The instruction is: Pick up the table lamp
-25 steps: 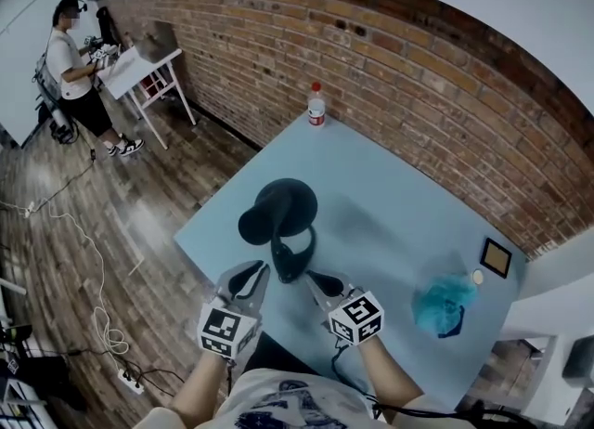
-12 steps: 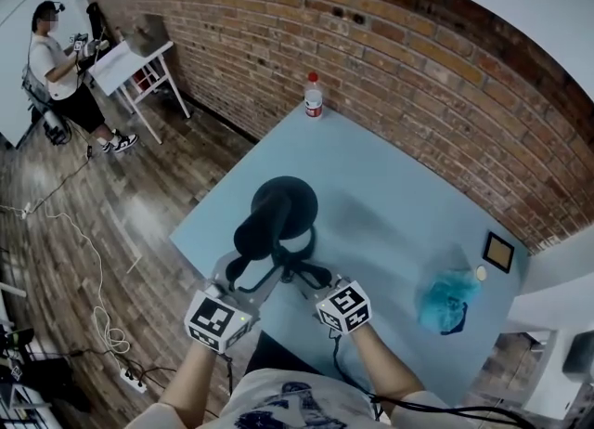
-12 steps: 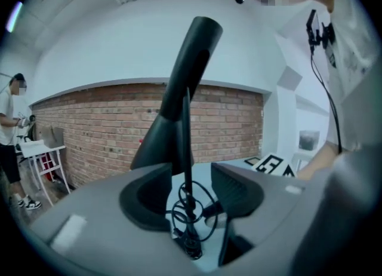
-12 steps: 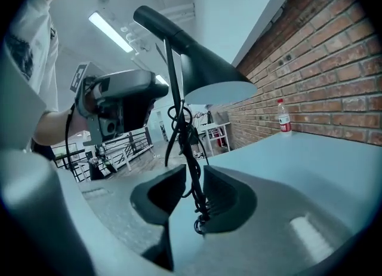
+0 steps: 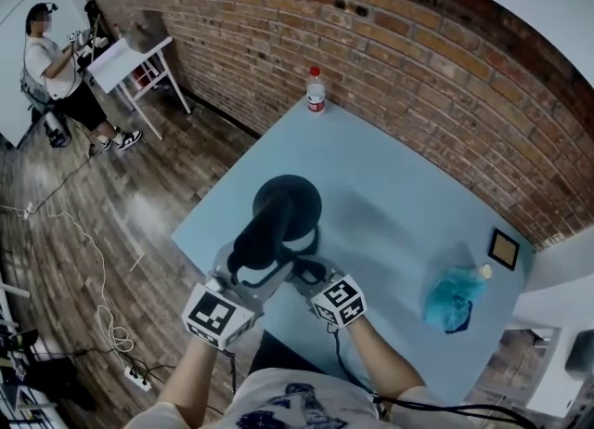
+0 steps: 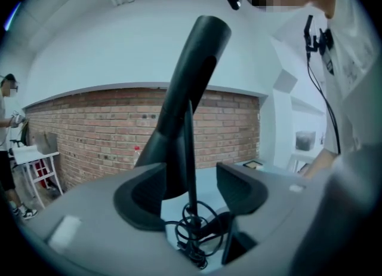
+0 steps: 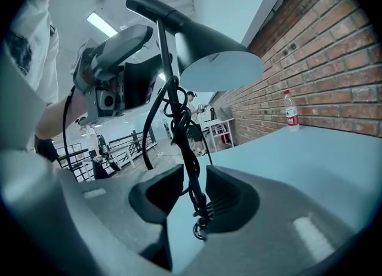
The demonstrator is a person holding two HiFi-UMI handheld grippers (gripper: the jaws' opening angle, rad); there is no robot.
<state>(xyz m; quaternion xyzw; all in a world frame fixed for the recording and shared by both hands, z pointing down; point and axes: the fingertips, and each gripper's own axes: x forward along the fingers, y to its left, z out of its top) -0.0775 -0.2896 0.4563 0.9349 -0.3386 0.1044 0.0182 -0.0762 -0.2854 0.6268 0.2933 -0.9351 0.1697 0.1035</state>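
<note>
A black table lamp [image 5: 288, 202] stands on the light blue table [image 5: 390, 204], its shade [image 5: 258, 240] leaning toward me. My left gripper [image 5: 249, 267] reaches the shade from the left; its jaws are opening, with the shade's cone [image 6: 179, 131] and thin stem between them and a gap on the right side. My right gripper [image 5: 312, 271] is at the stem; its jaws are opening too, with the cord-wrapped stem [image 7: 186, 161] between them and daylight on its left. The shade [image 7: 218, 60] and the left gripper [image 7: 122, 69] show above in the right gripper view.
A water bottle [image 5: 316, 97] stands at the table's far corner by the brick wall. A teal bag [image 5: 452, 299] and a small framed square [image 5: 504, 249] lie at the right. A person [image 5: 51, 56] stands by a white table [image 5: 130, 56]; cables [image 5: 102, 325] trail on the floor.
Both grippers moved forward from the near table edge up to the lamp and their jaws went from shut to spread. The lamp has stayed in place.
</note>
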